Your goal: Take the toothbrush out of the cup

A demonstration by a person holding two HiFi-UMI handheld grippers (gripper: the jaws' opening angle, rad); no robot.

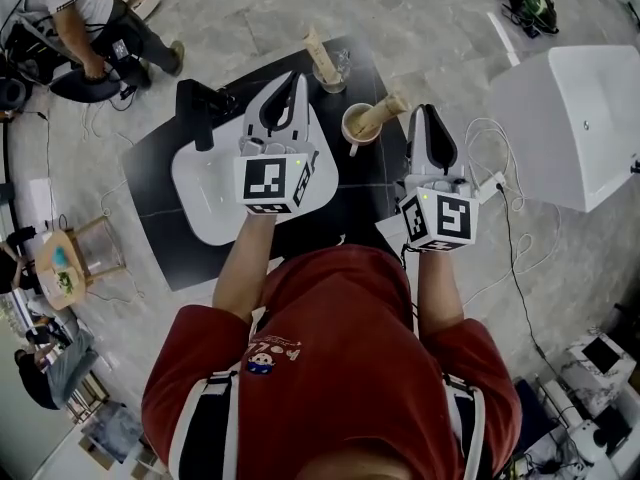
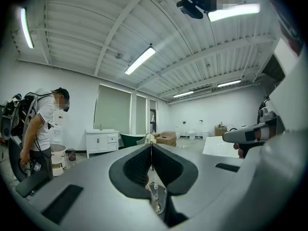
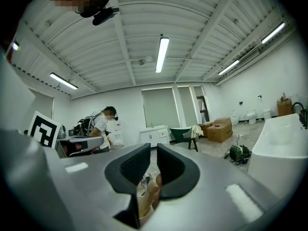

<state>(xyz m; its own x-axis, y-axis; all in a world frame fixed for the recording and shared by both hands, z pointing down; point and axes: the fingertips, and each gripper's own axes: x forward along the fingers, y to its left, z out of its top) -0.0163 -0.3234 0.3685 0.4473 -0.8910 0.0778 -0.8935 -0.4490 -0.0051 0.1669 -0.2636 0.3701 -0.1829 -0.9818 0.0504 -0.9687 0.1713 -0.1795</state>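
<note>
Here, toothbrush [image 1: 383, 114] in cup [image 1: 349, 129].

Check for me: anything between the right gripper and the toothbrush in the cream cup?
Nothing visible does. The toothbrush leans out of the cream cup toward the right gripper, with only a gap between them. The glass stands farther back, off that line.

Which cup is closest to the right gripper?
The cream mug with the wooden handle leaning out, just left of the right gripper. The other cup is clear glass and stands farther back.
</note>
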